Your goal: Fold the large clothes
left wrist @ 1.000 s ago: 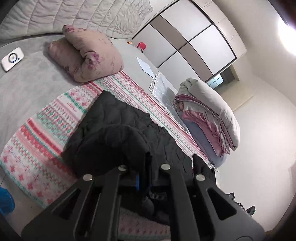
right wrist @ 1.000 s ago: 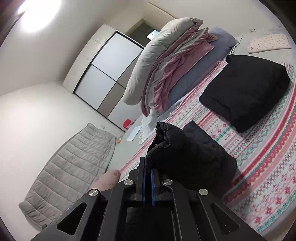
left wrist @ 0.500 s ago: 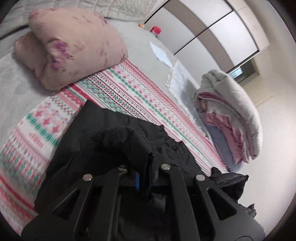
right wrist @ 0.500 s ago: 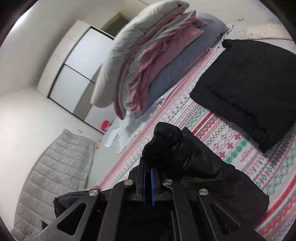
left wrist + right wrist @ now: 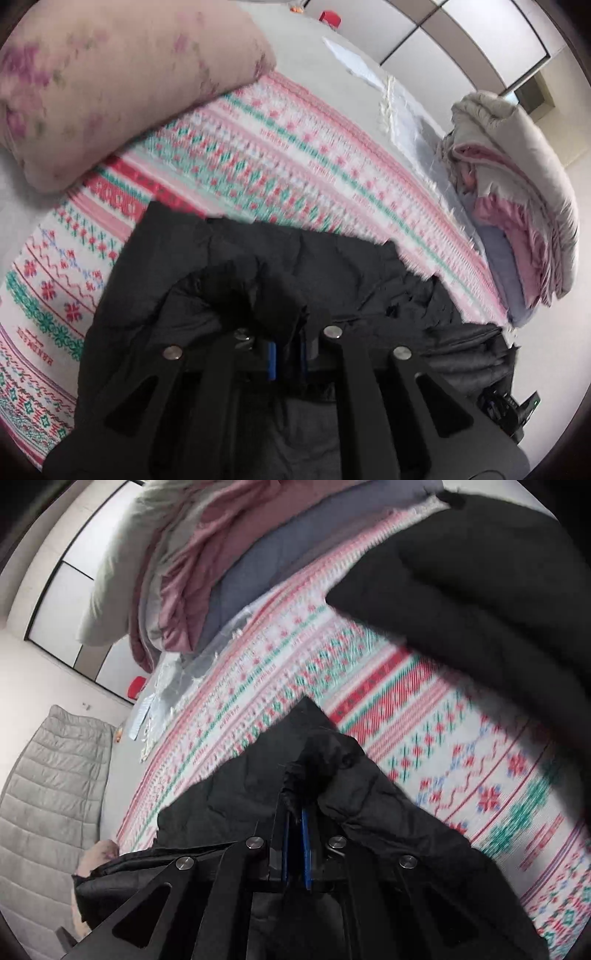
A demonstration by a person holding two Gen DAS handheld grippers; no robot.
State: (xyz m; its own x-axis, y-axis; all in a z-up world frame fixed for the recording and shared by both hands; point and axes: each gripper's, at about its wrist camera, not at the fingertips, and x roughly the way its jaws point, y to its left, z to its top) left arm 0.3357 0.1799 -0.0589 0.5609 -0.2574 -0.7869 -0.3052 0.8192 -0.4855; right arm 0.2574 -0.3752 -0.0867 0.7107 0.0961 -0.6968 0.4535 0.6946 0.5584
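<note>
We see left gripper (image 5: 287,332) clamped on black jacket (image 5: 229,280), lower centre | right gripper (image 5: 295,812) pinching same jacket (image 5: 332,775) | patterned blanket (image 5: 295,147) beneath

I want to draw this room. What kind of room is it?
Most likely a bedroom. A pink flowered pillow lies beside a patterned blanket, a pile of folded bedding sits close by, and sliding wardrobe doors line the wall.

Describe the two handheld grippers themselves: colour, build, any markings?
Both match: the left gripper and right gripper are matte black, with angled struts with triangular cut-outs, round silver screws and blue pads on the inner faces of the fingers. No cables, lettering or sleeves are visible.
</note>
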